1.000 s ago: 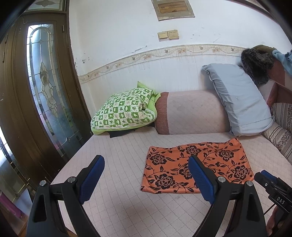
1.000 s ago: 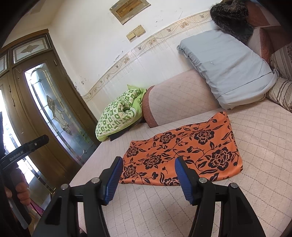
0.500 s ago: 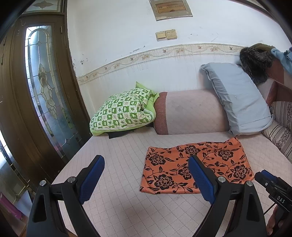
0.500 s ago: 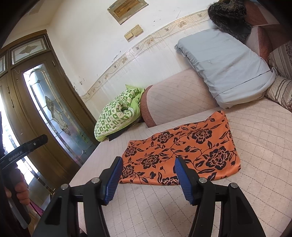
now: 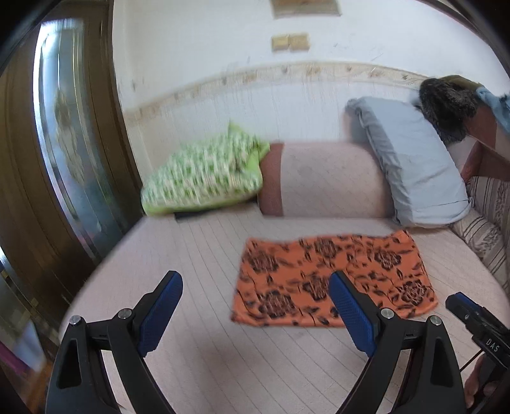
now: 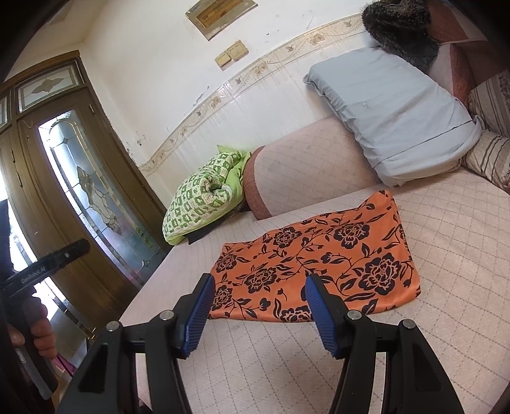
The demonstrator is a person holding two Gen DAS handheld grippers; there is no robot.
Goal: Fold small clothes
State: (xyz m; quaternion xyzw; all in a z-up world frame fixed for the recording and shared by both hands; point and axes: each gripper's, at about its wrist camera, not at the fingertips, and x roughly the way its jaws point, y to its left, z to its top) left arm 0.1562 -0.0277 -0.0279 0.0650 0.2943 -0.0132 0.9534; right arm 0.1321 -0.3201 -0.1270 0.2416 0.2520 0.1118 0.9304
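Spread flat on the pink quilted bed (image 6: 446, 270): an orange cloth with black flowers (image 6: 318, 258), lower centre of the right wrist frame, long axis running from lower left to upper right there, far corner aimed at the grey pillow (image 6: 398, 111). In the blurred left wrist frame, same orange cloth (image 5: 331, 280) right of centre, long axis lying left to right. Left hand-held gripper (image 5: 255, 312) in the foreground, blue pads wide apart, holding nothing, right pad over the cloth's near edge in the frame. Right hand-held gripper (image 6: 258, 312) likewise parted and bare, blue pads framing the cloth's near left edge; contact with the fabric not discernible. Behind the cloth, a pink bolster (image 6: 302, 165) against the wall, a green checked quilt (image 6: 204, 197) bundled at its left, the grey pillow leaning at upper right beneath a dark furry item (image 6: 401, 28). Wooden door with leaded glass (image 6: 95, 197) along the left edge.
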